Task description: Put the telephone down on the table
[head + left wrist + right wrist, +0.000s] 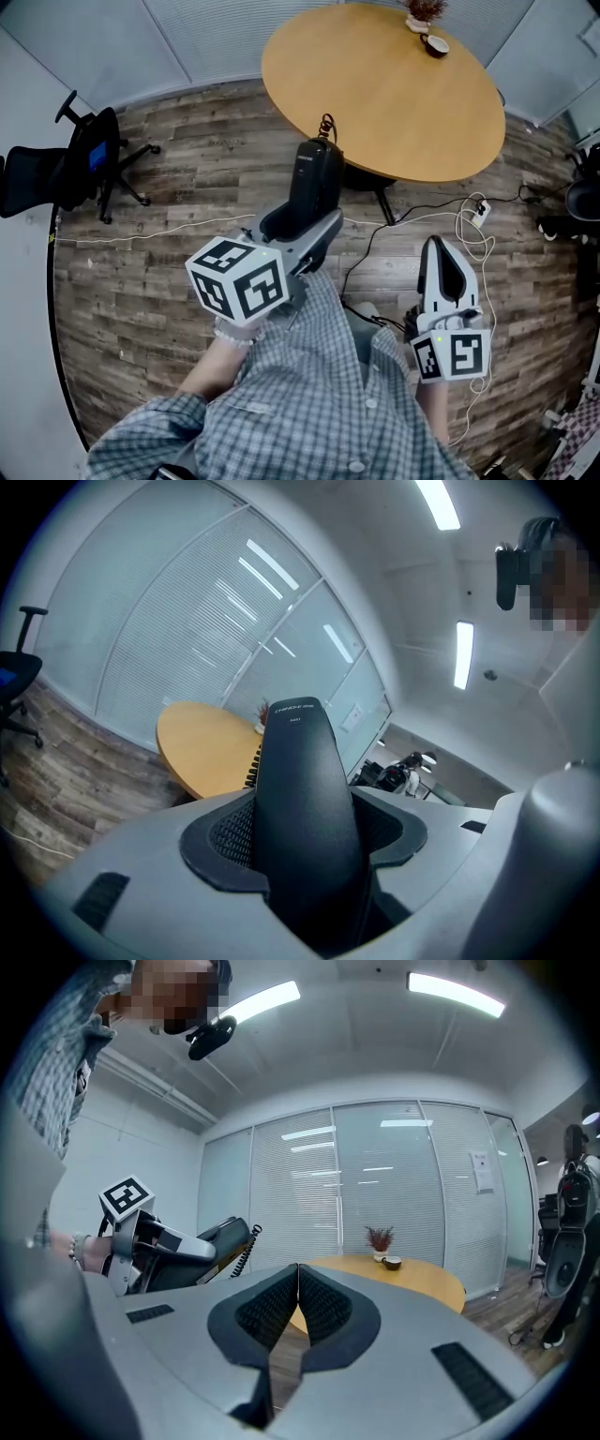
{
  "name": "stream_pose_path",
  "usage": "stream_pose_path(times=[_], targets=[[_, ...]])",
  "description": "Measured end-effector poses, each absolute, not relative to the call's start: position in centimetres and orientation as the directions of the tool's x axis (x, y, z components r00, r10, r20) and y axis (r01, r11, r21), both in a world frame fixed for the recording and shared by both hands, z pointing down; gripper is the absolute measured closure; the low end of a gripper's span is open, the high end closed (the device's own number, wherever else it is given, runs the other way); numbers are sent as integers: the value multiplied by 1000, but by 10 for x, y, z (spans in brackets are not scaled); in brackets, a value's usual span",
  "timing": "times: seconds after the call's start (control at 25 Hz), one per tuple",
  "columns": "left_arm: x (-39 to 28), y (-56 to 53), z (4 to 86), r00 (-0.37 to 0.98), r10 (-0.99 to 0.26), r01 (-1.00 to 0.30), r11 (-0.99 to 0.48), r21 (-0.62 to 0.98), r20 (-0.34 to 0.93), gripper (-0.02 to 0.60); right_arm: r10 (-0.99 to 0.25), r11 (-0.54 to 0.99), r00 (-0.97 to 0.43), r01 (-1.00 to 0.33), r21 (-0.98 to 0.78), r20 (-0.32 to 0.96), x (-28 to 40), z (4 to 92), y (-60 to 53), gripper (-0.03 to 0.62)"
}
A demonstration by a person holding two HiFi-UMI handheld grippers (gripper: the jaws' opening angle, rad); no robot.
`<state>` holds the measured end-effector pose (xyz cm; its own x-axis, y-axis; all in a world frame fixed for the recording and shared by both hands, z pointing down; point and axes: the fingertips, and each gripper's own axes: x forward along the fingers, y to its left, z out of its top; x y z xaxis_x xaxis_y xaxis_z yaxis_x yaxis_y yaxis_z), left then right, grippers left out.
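Note:
A black telephone handset (314, 183) with a coiled cord is clamped between the pads of my left gripper (302, 220), standing up out of the jaws. In the left gripper view the handset (302, 789) fills the gap between the pads and points toward the round wooden table (202, 747). From above, the table (384, 89) lies just beyond the handset. My right gripper (448, 272) hangs to the right over the floor with its pads pressed together and nothing in them. The right gripper view shows the left gripper (225, 1241) with the handset (220, 1237) at left.
A small potted plant (422, 11) and a little bowl (436, 44) stand at the table's far edge. A black office chair (80, 164) is at the left. White and black cables (469, 220) and a power strip lie on the wooden floor near the table's base.

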<state>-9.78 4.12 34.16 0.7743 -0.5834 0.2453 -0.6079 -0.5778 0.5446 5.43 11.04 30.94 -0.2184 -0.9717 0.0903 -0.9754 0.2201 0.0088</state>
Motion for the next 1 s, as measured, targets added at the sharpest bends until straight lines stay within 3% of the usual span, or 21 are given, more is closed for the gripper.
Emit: stream_pose_path(times=[0.4, 1.0], targets=[[-76, 27, 345, 782, -571, -600, -581, 550, 251, 304, -974, 198, -194, -980, 15, 120, 78, 319, 102, 584], [-30, -21, 345, 696, -663, -686, -501, 528, 276, 304, -932, 343, -340, -939, 2, 121, 125, 325, 28, 585]])
